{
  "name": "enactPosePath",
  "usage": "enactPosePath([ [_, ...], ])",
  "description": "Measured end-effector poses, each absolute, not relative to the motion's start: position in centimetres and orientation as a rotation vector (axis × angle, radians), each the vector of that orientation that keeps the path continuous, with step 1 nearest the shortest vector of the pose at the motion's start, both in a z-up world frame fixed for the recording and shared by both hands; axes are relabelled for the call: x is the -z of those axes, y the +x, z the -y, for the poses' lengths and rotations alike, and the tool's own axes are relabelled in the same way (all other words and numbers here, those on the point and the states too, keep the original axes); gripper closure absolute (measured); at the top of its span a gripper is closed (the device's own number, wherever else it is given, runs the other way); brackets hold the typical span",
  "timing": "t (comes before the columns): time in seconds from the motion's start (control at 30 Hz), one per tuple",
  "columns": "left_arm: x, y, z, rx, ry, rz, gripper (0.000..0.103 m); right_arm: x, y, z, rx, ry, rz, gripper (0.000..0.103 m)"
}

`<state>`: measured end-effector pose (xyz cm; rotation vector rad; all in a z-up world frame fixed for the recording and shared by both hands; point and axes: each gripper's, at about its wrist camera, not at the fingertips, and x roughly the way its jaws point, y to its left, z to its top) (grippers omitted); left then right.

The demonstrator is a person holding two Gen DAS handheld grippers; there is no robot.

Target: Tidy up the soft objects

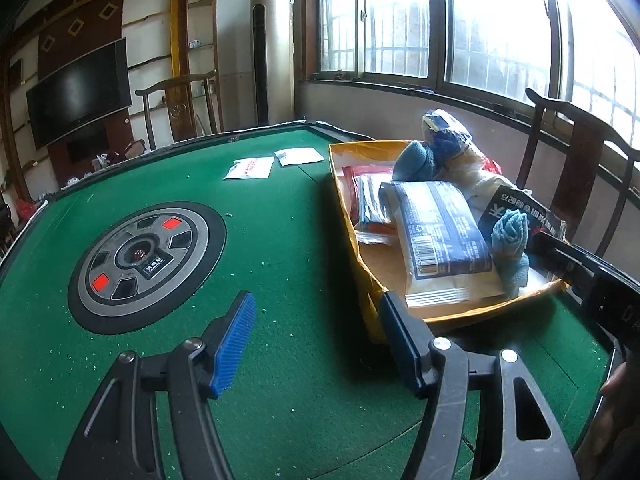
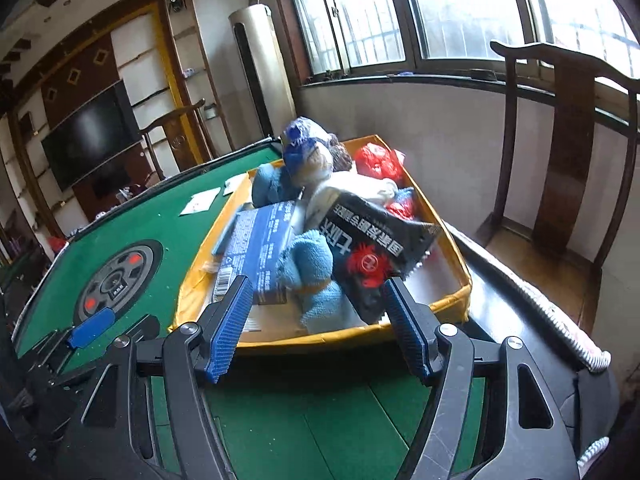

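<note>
On the green table point(image 1: 304, 240), right side, sits a yellow-edged box point(image 2: 320, 340) heaped with soft packets and a light-blue towel point(image 2: 316, 276). Left gripper point(image 1: 316, 344) over bare felt, jaws apart, empty. Right gripper point(image 2: 316, 326) at the box's near rim, jaws apart, empty.

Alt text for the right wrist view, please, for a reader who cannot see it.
The right gripper, jaws open and empty, points at a yellow-walled box on a green felt table. The box is piled with soft goods: a light blue towel, a black snack bag, a blue packet. Windows and a wooden chair stand behind.
</note>
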<state>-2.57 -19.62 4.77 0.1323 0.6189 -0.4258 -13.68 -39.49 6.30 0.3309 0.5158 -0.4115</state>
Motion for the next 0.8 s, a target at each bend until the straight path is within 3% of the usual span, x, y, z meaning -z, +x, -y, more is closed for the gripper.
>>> enactPosePath([
  [0.47,-4.64,-2.92,20.18,0.397,0.194,-0.612,0.037,-6.0,-13.14,39.25,0.409,0.351,-0.56,0.034],
  [0.8,-4.9,-3.17,20.26,0.376,0.224,-0.601,0.029,-5.95,-13.12,39.25,0.407,0.353,-0.57,0.034],
])
